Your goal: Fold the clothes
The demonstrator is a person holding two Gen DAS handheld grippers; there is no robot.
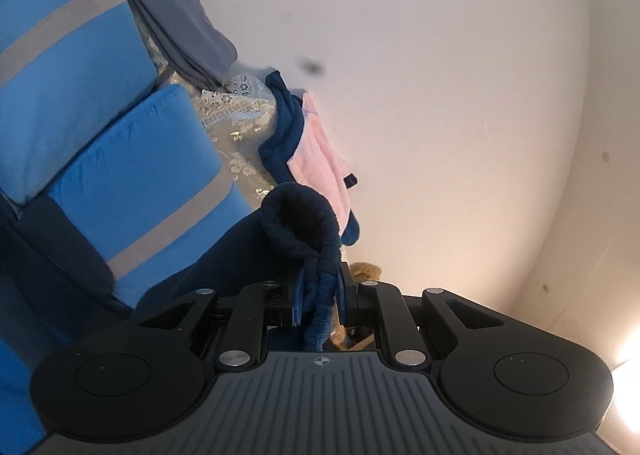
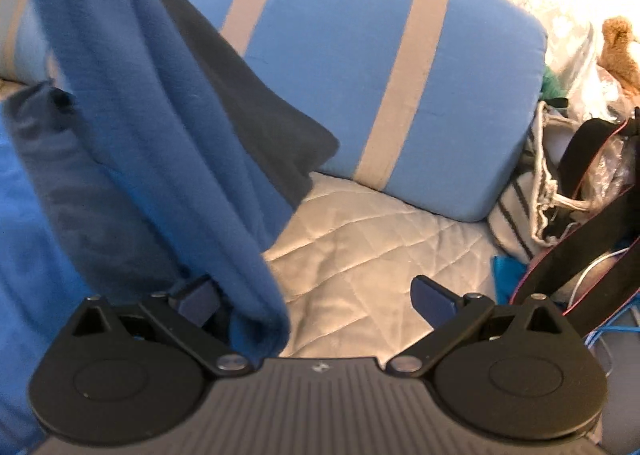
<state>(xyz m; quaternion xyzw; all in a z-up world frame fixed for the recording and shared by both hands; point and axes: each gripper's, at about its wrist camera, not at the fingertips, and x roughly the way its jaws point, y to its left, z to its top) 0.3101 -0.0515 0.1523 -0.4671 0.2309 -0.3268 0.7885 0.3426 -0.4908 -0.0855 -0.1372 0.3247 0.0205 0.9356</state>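
Observation:
My left gripper (image 1: pixel 318 295) is shut on a bunched edge of a dark blue fleece garment (image 1: pixel 304 227), which loops up above the fingers and is lifted toward the wall. In the right wrist view the same blue fleece garment (image 2: pixel 160 127) hangs across the left of the frame, draping over the left finger (image 2: pixel 198 299). My right gripper (image 2: pixel 316 299) is open with its jaws wide apart; the cloth lies against it but is not clamped.
Blue pillows with grey stripes (image 2: pixel 380 67) lean on a quilted grey bedspread (image 2: pixel 360 247). Folded grey cloth (image 1: pixel 180 15) and pink and navy garments (image 1: pixel 316 151) lie by the white wall (image 1: pixel 440 95). Bags and cables (image 2: pixel 580 195) crowd the right.

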